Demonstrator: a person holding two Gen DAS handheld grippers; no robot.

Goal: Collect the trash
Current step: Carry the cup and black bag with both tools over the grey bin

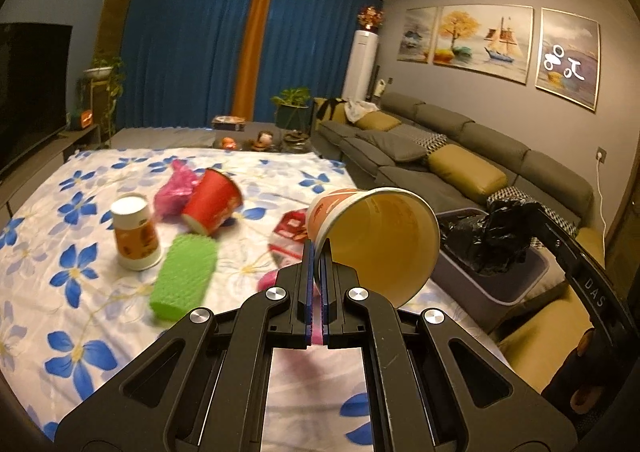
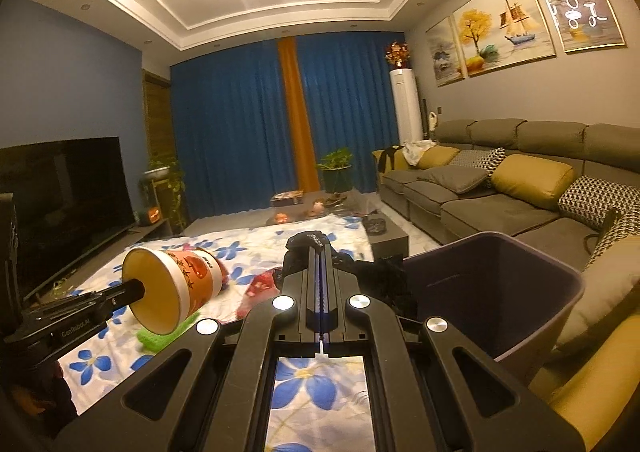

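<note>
My left gripper [image 1: 319, 252] is shut on the rim of an orange-and-white paper cup [image 1: 376, 240], held on its side above the flowered cloth; it also shows in the right wrist view [image 2: 176, 286]. My right gripper [image 2: 320, 252] is shut on the black trash bag [image 2: 308, 242] that lines the purple-grey bin [image 2: 500, 292]. The bin [image 1: 504, 276] sits to the right of the held cup. On the cloth lie a red cup [image 1: 210, 200], an upside-down white cup [image 1: 136, 232], a green mesh sleeve [image 1: 186, 274], a pink bag [image 1: 176, 188] and a red wrapper [image 1: 290, 232].
A grey sofa [image 1: 460, 156] with yellow cushions runs along the right wall. A TV [image 2: 60, 196] stands at the left. Plants [image 1: 294, 108] and small items sit beyond the table's far edge, before blue curtains.
</note>
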